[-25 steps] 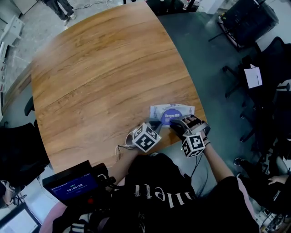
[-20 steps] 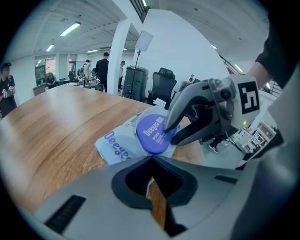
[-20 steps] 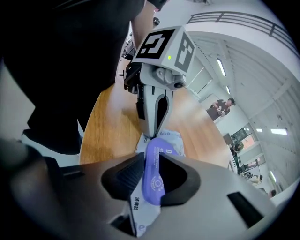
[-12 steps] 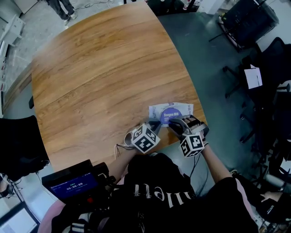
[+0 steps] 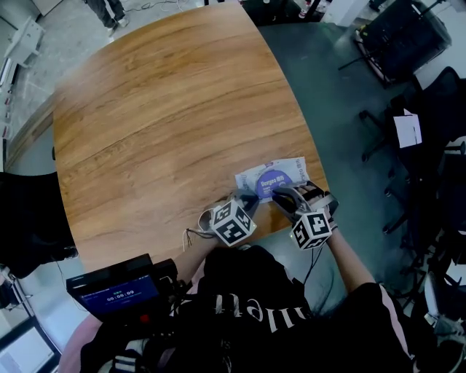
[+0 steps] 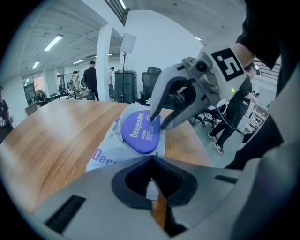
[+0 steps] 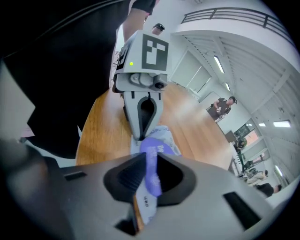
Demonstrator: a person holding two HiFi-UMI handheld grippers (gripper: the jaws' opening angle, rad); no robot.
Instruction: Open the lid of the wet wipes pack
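Note:
The white wet wipes pack (image 5: pixel 293 169) lies near the front right edge of the wooden table (image 5: pixel 167 109), its round blue lid (image 5: pixel 274 179) facing up. My left gripper (image 5: pixel 247 198) is shut on the pack's near left end. In the left gripper view a fold of the white wrapper (image 6: pixel 151 188) sits pinched between its jaws. My right gripper (image 5: pixel 282 194) comes from the right, and its fingertips (image 6: pixel 153 117) are closed on the rim of the lid (image 6: pixel 139 132). In the right gripper view the purple lid (image 7: pixel 153 169) runs between the jaws.
Black office chairs (image 5: pixel 408 29) stand on the grey floor right of the table. A dark device with a blue screen (image 5: pixel 113 295) sits at my lower left. A person's legs (image 5: pixel 109 9) show beyond the far table edge.
The pack has shifted slightly up and left and tilted a little between the two grippers. Both grippers stay at the pack and have barely moved.

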